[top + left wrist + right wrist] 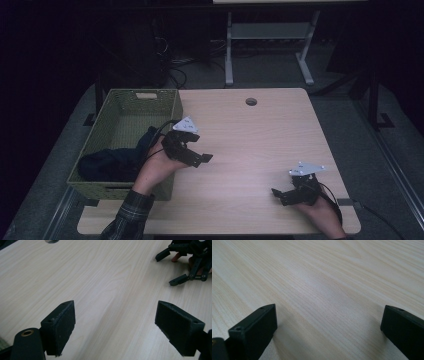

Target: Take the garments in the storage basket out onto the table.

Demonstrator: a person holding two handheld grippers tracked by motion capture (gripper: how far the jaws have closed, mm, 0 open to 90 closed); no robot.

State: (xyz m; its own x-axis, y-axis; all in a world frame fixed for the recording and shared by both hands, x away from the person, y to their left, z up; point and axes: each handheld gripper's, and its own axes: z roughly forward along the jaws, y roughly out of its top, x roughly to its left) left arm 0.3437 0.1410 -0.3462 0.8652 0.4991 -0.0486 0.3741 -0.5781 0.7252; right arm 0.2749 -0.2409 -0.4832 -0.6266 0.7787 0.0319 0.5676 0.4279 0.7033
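Dark cloth [107, 164] in green basket [150, 106], just left of left claw [197, 156], both claws spread empty, right claw [280, 196] well apart.

Plaid sleeve [131, 212], black claws w/ grey triangular plates [185, 125], black cables [161, 131]

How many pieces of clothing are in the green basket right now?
1 that I can make out: a dark garment bunched in the near end of the green basket, beside the left gripper. It is a dark heap, so more could be folded inside.
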